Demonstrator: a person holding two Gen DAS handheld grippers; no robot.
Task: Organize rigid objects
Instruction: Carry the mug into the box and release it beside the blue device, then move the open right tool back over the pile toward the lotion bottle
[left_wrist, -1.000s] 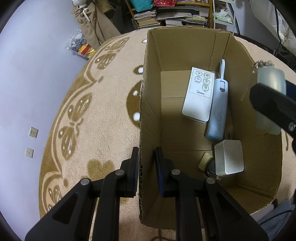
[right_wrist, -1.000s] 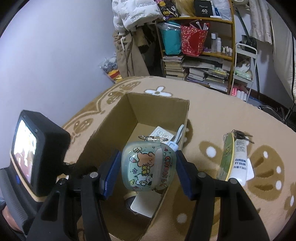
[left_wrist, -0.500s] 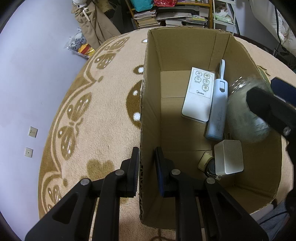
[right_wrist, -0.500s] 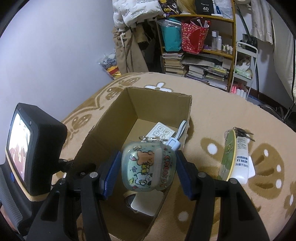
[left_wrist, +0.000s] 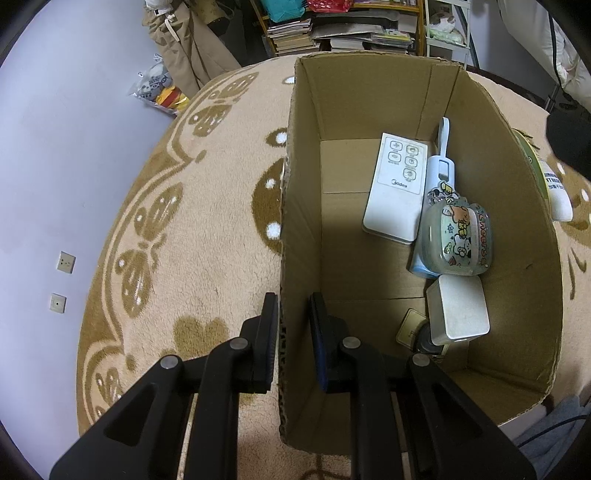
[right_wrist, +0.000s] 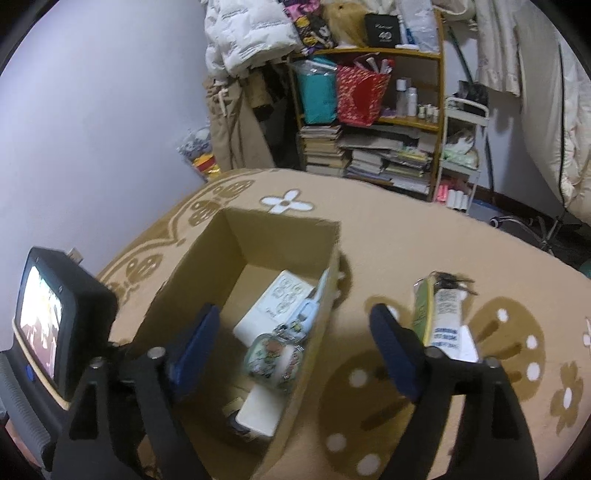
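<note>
Two items remain on the rug: a white tube (right_wrist: 452, 325) and flat green item (right_wrist: 421, 308), just beyond the right gripper (right_wrist: 295, 350), fingers wide apart, long axes pointing away. Left gripper (left_wrist: 293, 325) clamps the cardboard box (left_wrist: 295, 184) wall; the cartoon case (left_wrist: 460, 240) lies inside.
</note>
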